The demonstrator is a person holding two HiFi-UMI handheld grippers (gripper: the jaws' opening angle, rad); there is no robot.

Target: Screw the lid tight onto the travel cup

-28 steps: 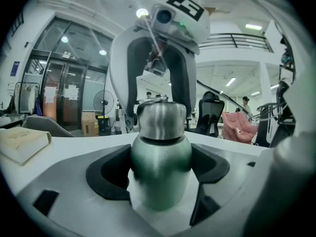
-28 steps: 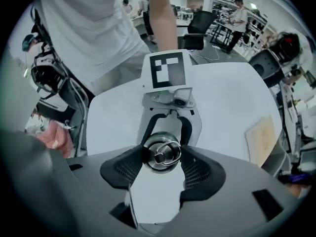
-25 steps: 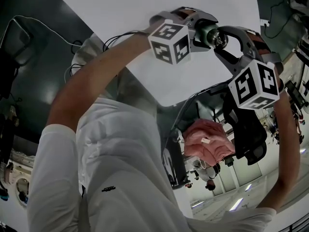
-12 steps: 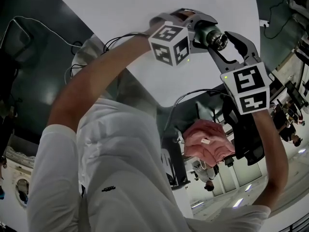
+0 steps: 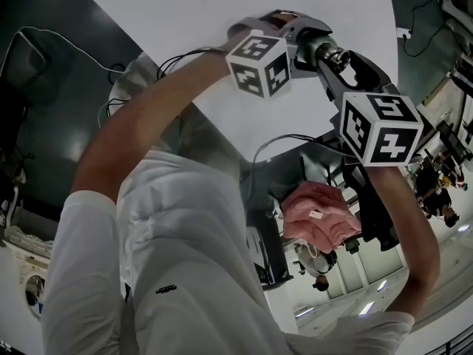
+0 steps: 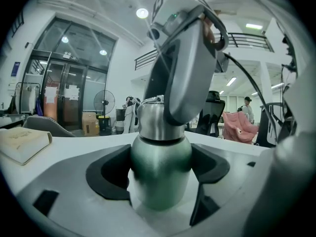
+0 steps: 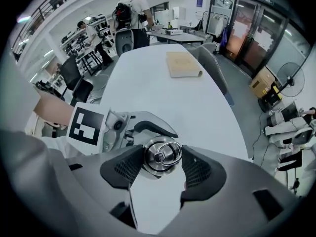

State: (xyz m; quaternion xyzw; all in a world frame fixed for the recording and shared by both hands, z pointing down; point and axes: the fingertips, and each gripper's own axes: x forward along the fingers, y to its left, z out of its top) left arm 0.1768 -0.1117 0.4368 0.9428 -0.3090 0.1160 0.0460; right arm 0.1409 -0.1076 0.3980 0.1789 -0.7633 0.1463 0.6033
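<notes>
A green travel cup (image 6: 160,167) with a silver lid (image 6: 155,120) stands upright between my left gripper's (image 6: 160,174) black pads, which are shut on its body. From above, my right gripper (image 7: 162,164) points down over the lid (image 7: 160,156). Its two ribbed pads press the rim on both sides, and the ring handle on top shows between them. In the head view both grippers meet over the white table, with the cup (image 5: 330,52) between them. The left marker cube (image 5: 259,65) and the right marker cube (image 5: 379,128) hide most of the jaws there.
The white table (image 7: 168,98) stretches away with a tan flat box (image 7: 183,64) on it. A chair draped with pink cloth (image 5: 318,217) stands beside the table. Office chairs and people (image 7: 131,9) are at the far end. Cables run along the table edge.
My right gripper has rolled around the lid, and its marker cube now shows a different face. The left gripper and the cup have stayed in place.
</notes>
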